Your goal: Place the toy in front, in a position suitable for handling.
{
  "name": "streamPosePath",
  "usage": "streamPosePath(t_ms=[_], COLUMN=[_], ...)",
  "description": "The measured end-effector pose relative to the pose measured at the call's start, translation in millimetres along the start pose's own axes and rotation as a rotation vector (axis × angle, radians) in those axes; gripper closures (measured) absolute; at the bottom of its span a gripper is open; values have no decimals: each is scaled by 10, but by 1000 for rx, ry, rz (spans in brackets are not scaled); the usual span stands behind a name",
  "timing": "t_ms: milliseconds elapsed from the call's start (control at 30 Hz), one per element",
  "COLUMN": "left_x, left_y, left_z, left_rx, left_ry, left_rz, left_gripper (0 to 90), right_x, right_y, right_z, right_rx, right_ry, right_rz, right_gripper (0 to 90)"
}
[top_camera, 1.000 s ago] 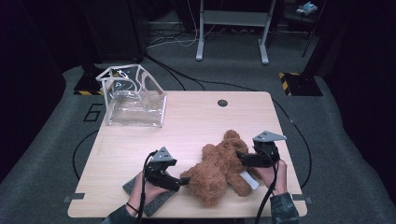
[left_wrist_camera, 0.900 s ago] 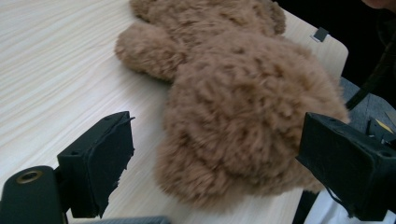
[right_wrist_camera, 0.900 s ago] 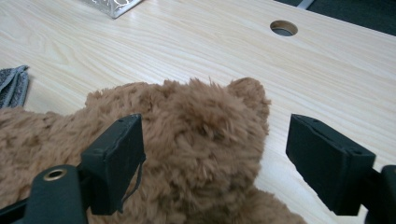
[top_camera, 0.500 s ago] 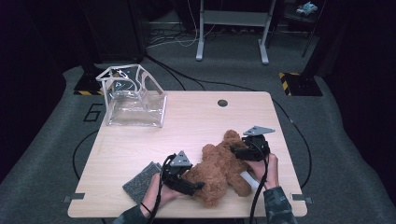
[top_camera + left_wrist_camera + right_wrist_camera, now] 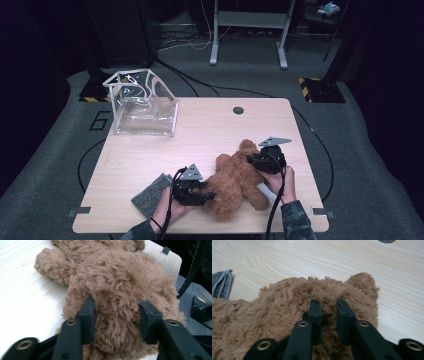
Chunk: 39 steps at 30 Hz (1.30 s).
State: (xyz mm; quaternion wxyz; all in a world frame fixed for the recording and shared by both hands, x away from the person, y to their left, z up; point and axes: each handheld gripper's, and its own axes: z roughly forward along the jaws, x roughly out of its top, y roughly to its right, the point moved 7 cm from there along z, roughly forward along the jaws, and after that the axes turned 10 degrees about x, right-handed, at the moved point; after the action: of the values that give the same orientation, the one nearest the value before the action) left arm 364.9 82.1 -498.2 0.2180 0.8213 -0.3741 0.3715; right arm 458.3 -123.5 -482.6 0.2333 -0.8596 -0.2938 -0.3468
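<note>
A brown teddy bear [image 5: 235,180] lies on the wooden table [image 5: 200,135] near its front edge, head toward the far right. My left gripper [image 5: 207,194] comes in from the bear's left. Its jaws have just been closing and now press on a thick lump of fur at the bear's [image 5: 117,285] side, as the left gripper [image 5: 117,315] view shows. My right gripper [image 5: 252,161] sits at the bear's head. Its jaws have also just been closing and now pinch the fur on the bear's [image 5: 287,307] head, next to one ear, with the right gripper [image 5: 329,305] nearly closed.
A clear plastic bag on a white frame [image 5: 142,107] stands at the table's far left. A grey cloth [image 5: 152,195] lies near the front edge, left of my left hand. A round cable hole [image 5: 238,110] is in the far middle of the table.
Both grippers moved in toward the bear from its two sides and closed on its fur. The bear has stayed roughly in place.
</note>
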Motion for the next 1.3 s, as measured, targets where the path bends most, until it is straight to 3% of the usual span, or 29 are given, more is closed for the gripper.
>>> streamPosePath(t_ms=[133, 233, 433, 633, 767, 933, 1300], left_x=[-13, 1, 30, 79, 126, 232, 477], left_y=[8, 19, 23, -51, -97, -252, -774], left_z=[-5, -42, -70, -100, -119, -157, -175], left_rx=[9, 17, 2, 3, 3, 16, 73], left_ry=[32, 58, 77, 78, 95, 114, 122], left_rz=[13, 24, 18, 35, 21, 14, 6], left_gripper=[699, 727, 752, 760, 762, 770, 786], right_x=[-16, -5, 61, 151, 212, 357, 695], right_y=[-31, -32, -38, -56, -65, -54, -33], right_z=[23, -6, -121, -205, -234, -286, -261], right_rx=[-15, -24, -32, -52, -59, -79, -115], right_ry=[8, 46, 83, 117, 125, 144, 149], right_rz=[-2, -14, -24, -35, -42, -59, -85], right_gripper=[847, 858, 863, 865, 866, 867, 870])
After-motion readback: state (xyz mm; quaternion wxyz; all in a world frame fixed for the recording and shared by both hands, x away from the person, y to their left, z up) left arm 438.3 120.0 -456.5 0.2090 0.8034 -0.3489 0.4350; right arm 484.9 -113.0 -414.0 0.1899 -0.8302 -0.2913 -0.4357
